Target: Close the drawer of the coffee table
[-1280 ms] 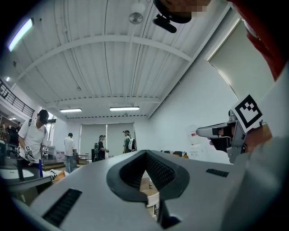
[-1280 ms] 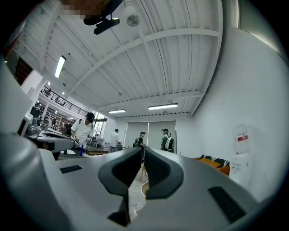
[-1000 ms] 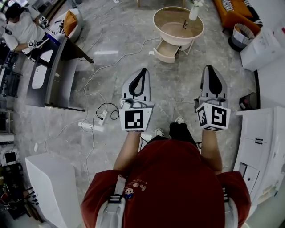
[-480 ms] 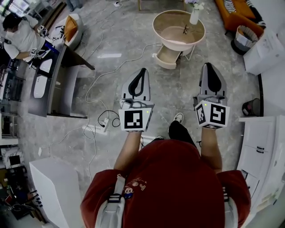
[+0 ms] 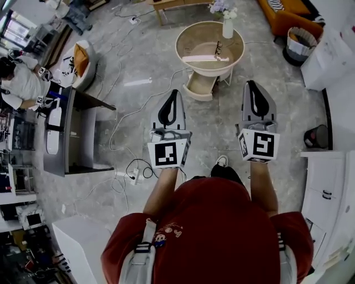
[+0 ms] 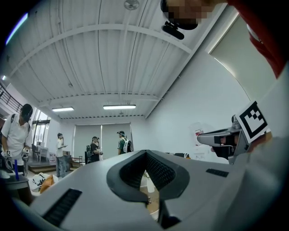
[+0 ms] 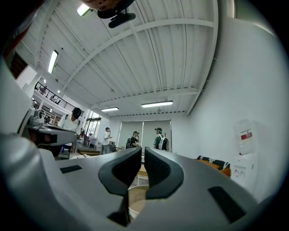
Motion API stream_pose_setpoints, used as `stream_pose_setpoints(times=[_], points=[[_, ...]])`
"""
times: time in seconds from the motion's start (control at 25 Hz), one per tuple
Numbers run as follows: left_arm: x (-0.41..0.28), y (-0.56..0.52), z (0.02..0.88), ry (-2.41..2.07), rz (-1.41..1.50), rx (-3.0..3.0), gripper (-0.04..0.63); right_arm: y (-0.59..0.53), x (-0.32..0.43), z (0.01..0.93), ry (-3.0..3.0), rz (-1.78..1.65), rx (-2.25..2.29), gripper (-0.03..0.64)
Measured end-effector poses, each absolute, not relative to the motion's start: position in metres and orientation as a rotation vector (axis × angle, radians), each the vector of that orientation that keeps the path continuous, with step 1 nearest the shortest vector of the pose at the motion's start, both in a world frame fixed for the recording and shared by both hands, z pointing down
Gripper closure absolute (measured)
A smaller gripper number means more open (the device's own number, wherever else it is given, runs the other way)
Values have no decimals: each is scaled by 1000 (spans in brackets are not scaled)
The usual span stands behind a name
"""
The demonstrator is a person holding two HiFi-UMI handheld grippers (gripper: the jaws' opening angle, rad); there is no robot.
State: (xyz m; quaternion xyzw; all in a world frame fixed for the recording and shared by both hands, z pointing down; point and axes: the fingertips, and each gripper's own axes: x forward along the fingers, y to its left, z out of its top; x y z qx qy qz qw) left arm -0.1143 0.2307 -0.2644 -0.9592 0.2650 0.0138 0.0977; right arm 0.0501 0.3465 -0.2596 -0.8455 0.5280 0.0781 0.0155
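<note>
The round beige coffee table [image 5: 183, 53] stands ahead in the head view, with its drawer [image 5: 199, 86] pulled out toward me below the rim. A white vase [image 5: 227, 27] and dark glasses [image 5: 218, 49] sit on the top. My left gripper [image 5: 173, 92] is held level, left of the drawer and short of it, jaws shut and empty; its tips meet in the left gripper view [image 6: 145, 153]. My right gripper [image 5: 250, 83] is held right of the drawer, empty, jaws together with only a thin slit [image 7: 142, 151]. Neither touches the table.
Cables and a power strip [image 5: 133, 176] lie on the grey floor at left. A dark desk [image 5: 72, 133] with a seated person [image 5: 19, 83] is further left. White cabinets [image 5: 327, 183] and a black bin [image 5: 317, 136] line the right. An orange sofa [image 5: 288, 11] stands behind.
The person has walked forward: the coffee table and drawer sit lower and closer in the head view. Both grippers advanced with them, still shut and empty.
</note>
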Motion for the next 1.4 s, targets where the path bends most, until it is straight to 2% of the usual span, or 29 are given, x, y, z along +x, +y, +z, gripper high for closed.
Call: stream_pose_setpoints(times=[0.32,0.72,1.4], points=[[-27,218,-249,755,-18,-2845,583,339,135,-239,1587,204,-2635,584],[-5,159,-216,767,-92,-2854,583,260,148,-213,1687,160,-2571,584],[-76,-46,-218,943,55,-2866,583,16,70,-256,2094,342,-2258,584]])
